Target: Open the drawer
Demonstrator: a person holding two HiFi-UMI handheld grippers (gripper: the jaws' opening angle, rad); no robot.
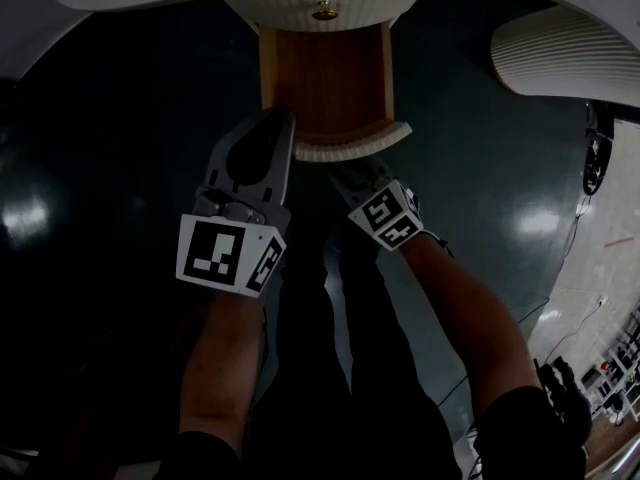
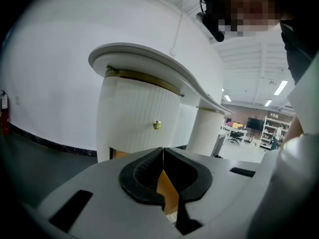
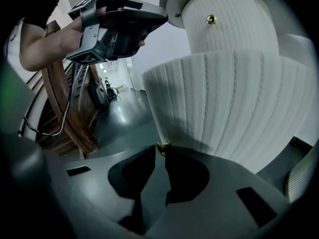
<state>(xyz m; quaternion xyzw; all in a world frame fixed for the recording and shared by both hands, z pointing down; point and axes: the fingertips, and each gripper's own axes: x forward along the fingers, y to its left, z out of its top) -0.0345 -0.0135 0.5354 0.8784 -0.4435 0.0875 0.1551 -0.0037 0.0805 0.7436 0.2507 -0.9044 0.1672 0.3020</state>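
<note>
From where I stand, the drawer is smooth reddish-brown wood with a low sheen inside. Its front is matt white and finely ribbed, like the cabinet above, whose smooth white top sits over a thin gold-coloured metal band. The small knob looks like polished brass, the floor is dark green and glossy enough to mirror the ceiling lights, and the left gripper and right gripper are smooth matt grey plastic with black pads, finely grooved on the left one.

Dark glossy floor, curved wooden frame, distant shelves
</note>
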